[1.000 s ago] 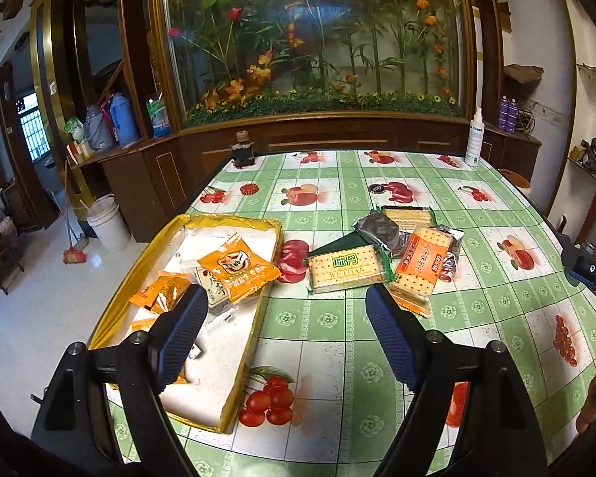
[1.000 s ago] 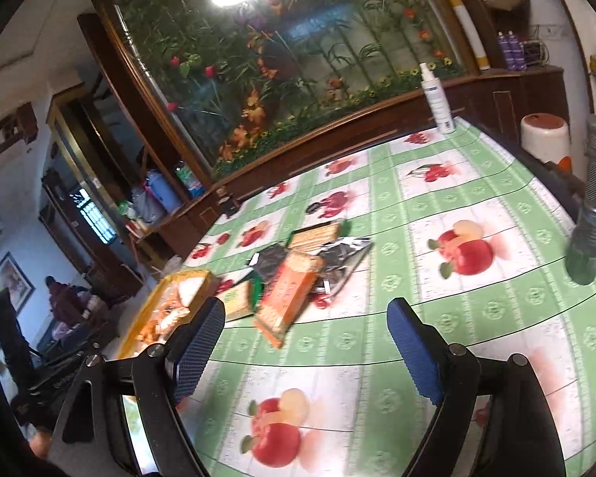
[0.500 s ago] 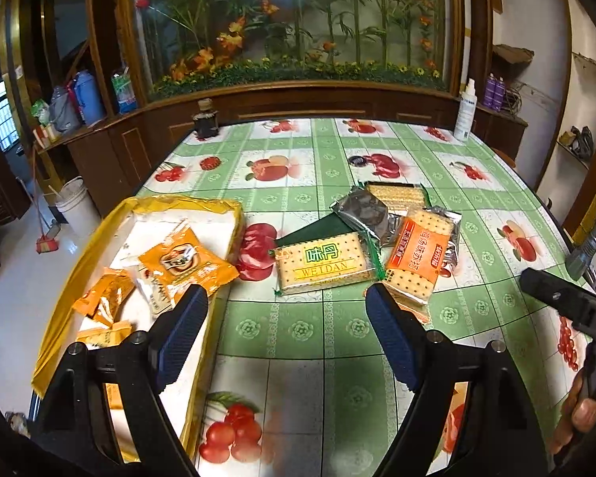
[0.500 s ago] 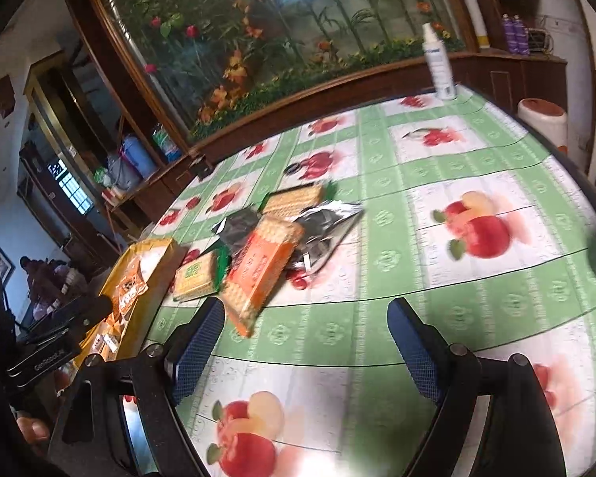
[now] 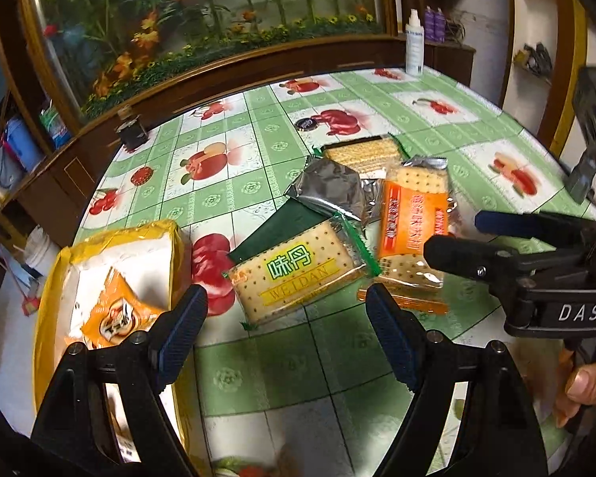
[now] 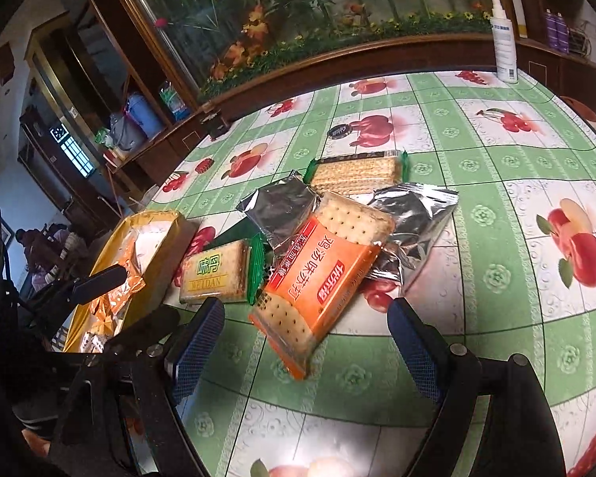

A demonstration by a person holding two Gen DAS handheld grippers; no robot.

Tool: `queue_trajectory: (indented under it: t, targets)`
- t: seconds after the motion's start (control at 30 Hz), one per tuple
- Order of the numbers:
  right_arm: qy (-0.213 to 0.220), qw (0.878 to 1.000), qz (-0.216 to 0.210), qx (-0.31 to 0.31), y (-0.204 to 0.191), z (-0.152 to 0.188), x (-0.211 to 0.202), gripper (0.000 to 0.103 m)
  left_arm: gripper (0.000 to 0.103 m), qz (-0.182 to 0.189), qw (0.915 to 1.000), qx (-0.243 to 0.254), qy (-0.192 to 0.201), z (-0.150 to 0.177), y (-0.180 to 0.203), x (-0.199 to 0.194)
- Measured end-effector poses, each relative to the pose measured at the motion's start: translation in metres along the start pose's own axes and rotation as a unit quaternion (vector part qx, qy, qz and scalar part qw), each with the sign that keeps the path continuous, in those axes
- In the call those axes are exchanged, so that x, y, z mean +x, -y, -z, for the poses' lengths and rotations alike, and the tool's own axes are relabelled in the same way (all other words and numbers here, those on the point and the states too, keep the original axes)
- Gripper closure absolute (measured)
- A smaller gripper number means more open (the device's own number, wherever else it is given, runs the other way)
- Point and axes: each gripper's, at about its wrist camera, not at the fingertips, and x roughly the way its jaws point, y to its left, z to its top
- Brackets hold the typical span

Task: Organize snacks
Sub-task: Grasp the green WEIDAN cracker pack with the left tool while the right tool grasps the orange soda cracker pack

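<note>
Both tools have closed in on the snack pile: right tool [image 6: 306, 334], jaws apart, empty, nearest the orange cracker pack [image 6: 322, 274], whose long axis runs diagonally away; left tool [image 5: 286, 330], jaws apart, empty, faces the green cracker pack [image 5: 298, 270].

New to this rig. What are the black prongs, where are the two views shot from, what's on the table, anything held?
No robot here: a person holds a two-finger gripper in each hand, each with a fisheye camera looking along its blue-padded fingers. One view is from the left gripper, the other from the right gripper. Both are open and hold nothing. On the green fruit-print tablecloth lie an orange cracker packet, a green-edged WEIDAN cracker packet, crumpled silver wrappers and another cracker pack. At the left sits a yellow tray holding small orange snack bags.
</note>
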Motion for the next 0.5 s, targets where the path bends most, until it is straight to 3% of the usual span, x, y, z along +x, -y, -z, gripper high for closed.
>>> queue_trajectory:
  t: [0.2,0.33,0.5]
  targets:
    - [-0.024,1.000,0.018,0.005,-0.003,-0.013,0.027,0.017,0.021,0.010,0.9989,0.042,-0.015,-0.007,0.001,0.017]
    - [-0.048,0.997,0.055,-0.020,-0.012,-0.017,0.050,0.017,0.021,0.014,0.9968,0.073,-0.028,-0.014,0.003,0.030]
    - [-0.053,0.993,0.092,-0.053,0.000,-0.020,0.047,0.019,0.021,0.030,0.9904,0.117,-0.067,-0.017,0.013,0.056]
